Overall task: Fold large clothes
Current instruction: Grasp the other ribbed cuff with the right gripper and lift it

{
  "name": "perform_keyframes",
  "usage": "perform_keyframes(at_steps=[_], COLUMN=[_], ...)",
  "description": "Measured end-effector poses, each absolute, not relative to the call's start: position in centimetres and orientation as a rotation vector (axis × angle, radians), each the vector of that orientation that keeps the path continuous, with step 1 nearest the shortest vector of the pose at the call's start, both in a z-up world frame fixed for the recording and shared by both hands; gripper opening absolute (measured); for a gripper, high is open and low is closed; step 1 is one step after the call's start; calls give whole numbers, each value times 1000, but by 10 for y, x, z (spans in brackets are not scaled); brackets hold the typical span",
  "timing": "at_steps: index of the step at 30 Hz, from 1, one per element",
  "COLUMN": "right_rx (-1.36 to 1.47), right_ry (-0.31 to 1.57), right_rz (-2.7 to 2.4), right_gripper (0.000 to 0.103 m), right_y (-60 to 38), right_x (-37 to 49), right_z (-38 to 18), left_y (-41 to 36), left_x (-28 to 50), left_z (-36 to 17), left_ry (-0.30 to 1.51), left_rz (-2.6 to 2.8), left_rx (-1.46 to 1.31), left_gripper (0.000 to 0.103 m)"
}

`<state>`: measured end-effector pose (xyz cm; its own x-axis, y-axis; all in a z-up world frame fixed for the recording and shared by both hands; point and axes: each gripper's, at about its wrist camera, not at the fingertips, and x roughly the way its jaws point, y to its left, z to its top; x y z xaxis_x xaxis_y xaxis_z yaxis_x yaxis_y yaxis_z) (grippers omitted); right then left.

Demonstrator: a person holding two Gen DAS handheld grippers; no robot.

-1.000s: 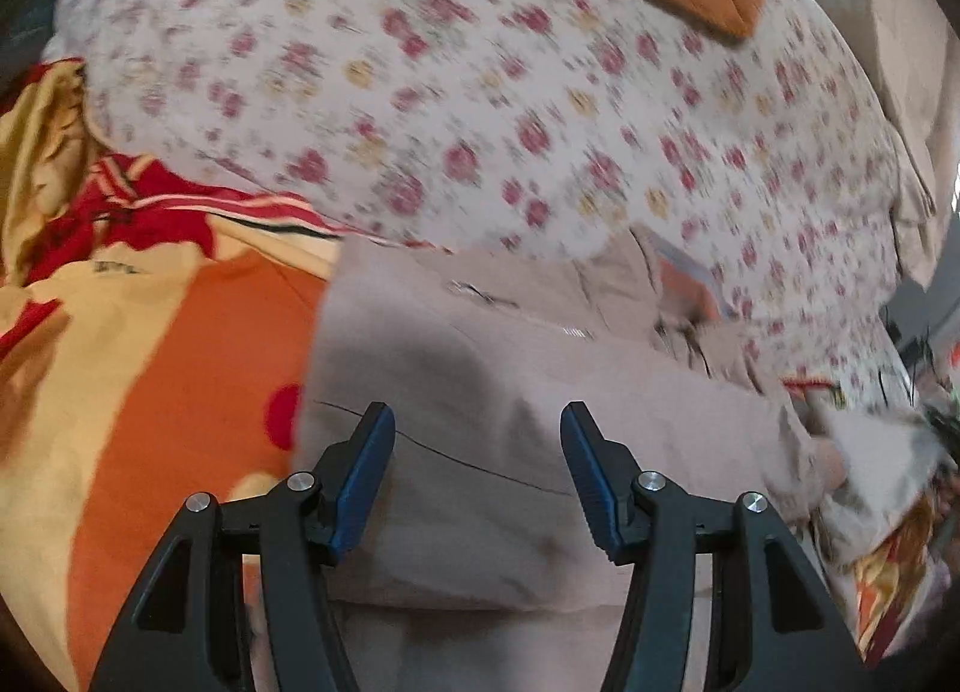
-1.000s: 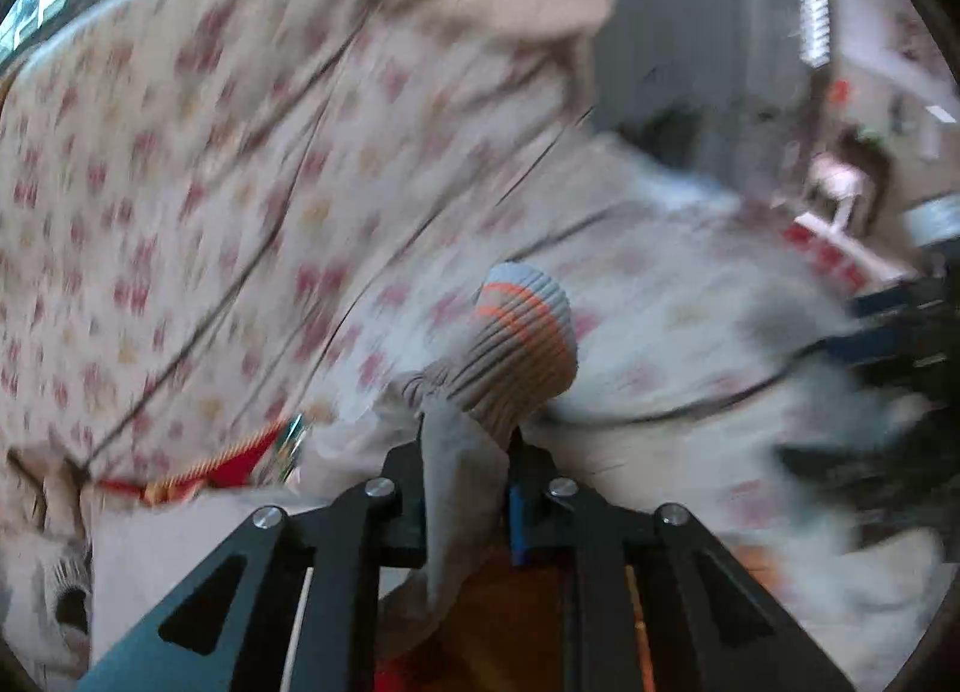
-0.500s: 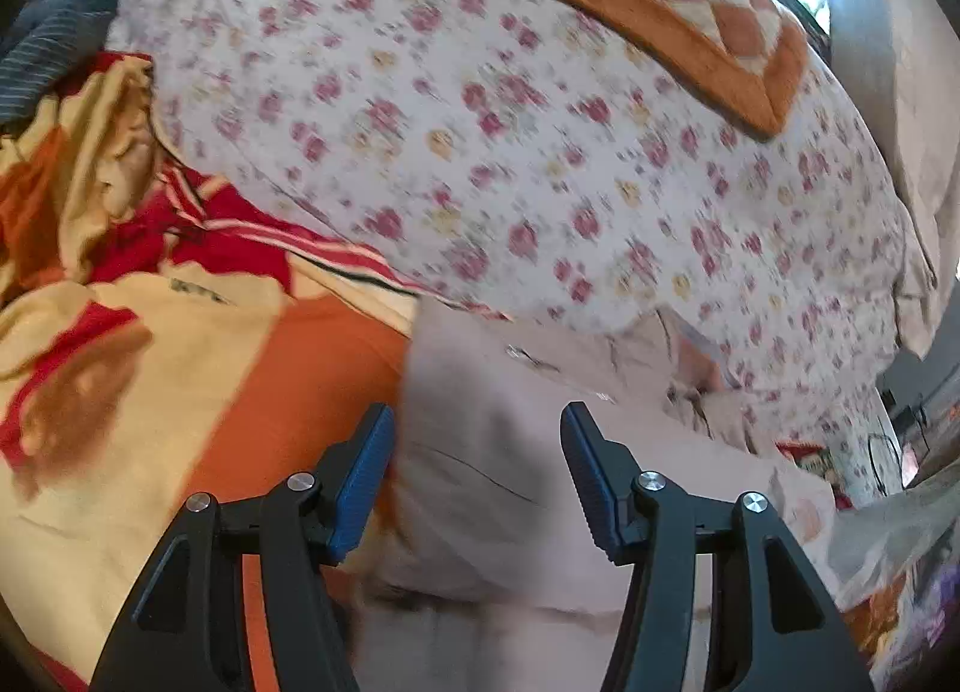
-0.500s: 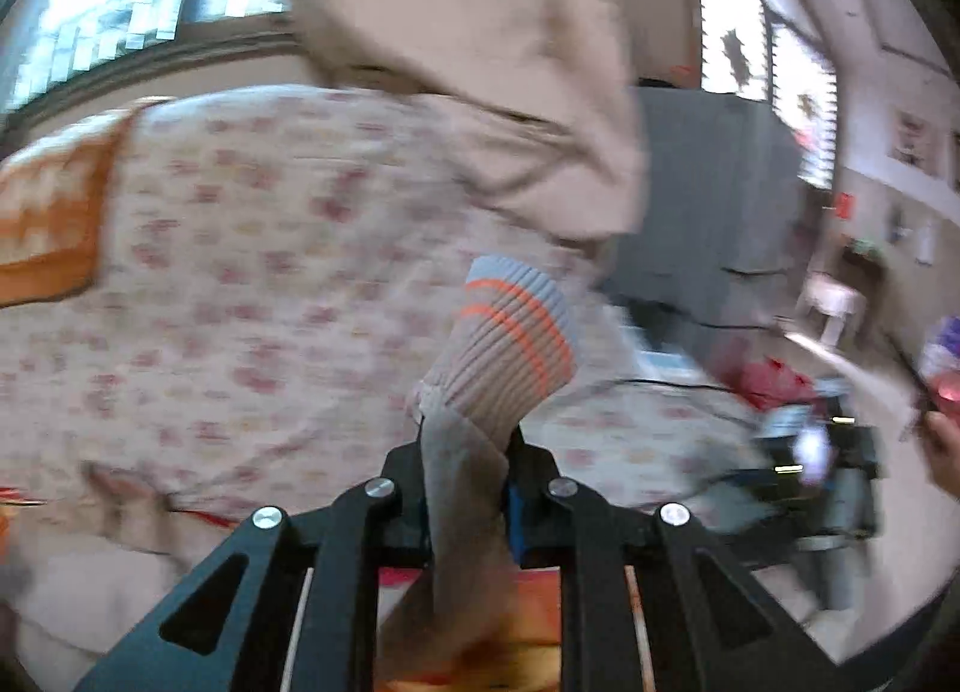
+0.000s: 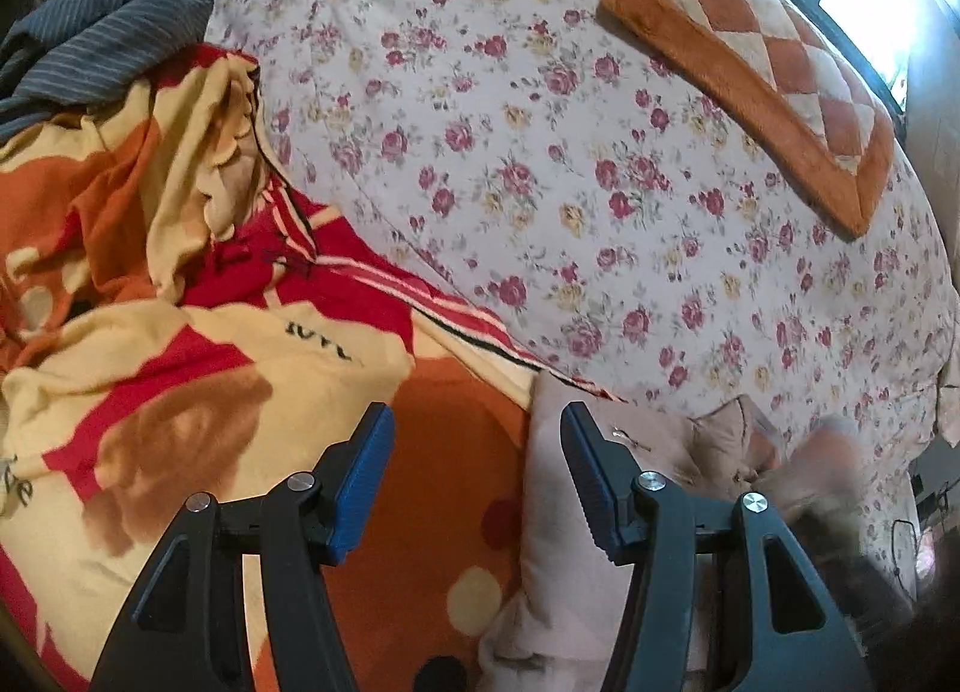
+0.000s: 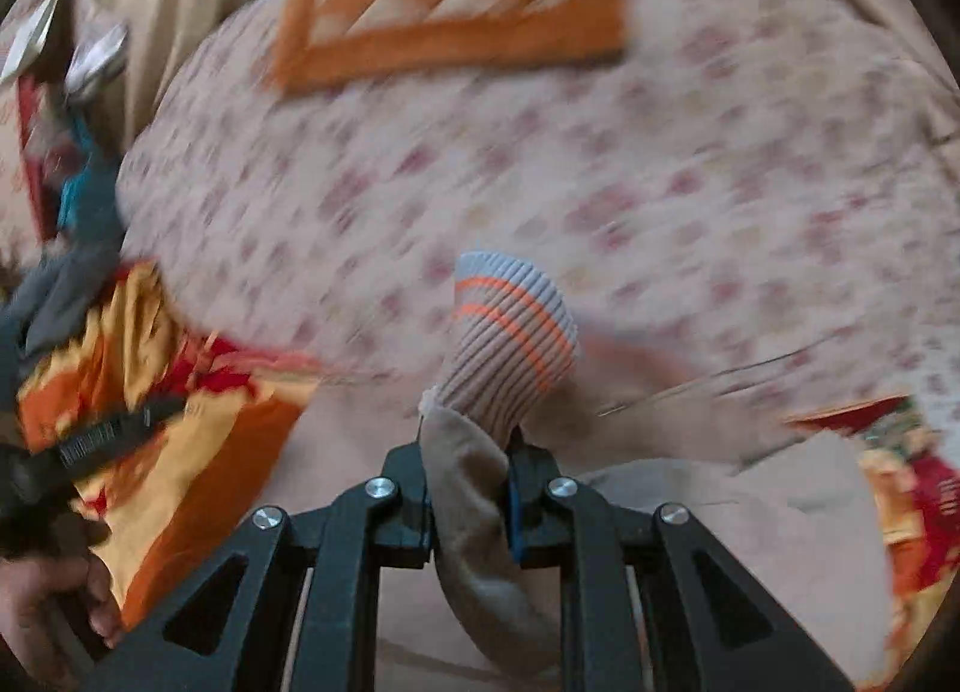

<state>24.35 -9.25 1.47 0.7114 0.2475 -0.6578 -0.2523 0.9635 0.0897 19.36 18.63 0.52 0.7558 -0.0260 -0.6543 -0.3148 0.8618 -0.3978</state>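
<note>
A beige jacket [image 5: 552, 518] lies on the bed at the lower right of the left wrist view, partly under the right finger. My left gripper [image 5: 477, 482] is open and empty, hovering over the jacket's left edge and an orange blanket. My right gripper [image 6: 468, 491] is shut on the jacket's sleeve [image 6: 474, 482], just below its ribbed cuff [image 6: 510, 332] with orange stripes. The cuff stands up above the jaws. The jacket body [image 6: 750, 518] spreads below and to the right. The right wrist view is blurred.
A red, yellow and orange blanket [image 5: 198, 368] covers the left of the bed. A floral quilt [image 5: 600, 164] lies behind, with an orange checked cushion [image 5: 762, 68] on it. Dark striped clothes [image 5: 90, 44] are piled at the far left. A hand [image 6: 42, 602] shows at lower left.
My left gripper moved left, off the jacket toward the orange blanket. My right gripper swung round with the sleeve cuff, from facing the room to facing the bed.
</note>
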Motion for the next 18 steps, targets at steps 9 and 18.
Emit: perform_keyframes(at_steps=[9, 18], right_rx=[75, 28], right_ry=[870, 851], right_rz=[478, 653], right_gripper=[39, 53], right_y=[-60, -139], right_x=[243, 164], right_z=[-60, -7], left_y=[181, 156], left_x=[200, 200], left_z=[-2, 5], left_ry=[731, 704], left_rz=[144, 64], left_rx=[-529, -478], left_gripper=[45, 45])
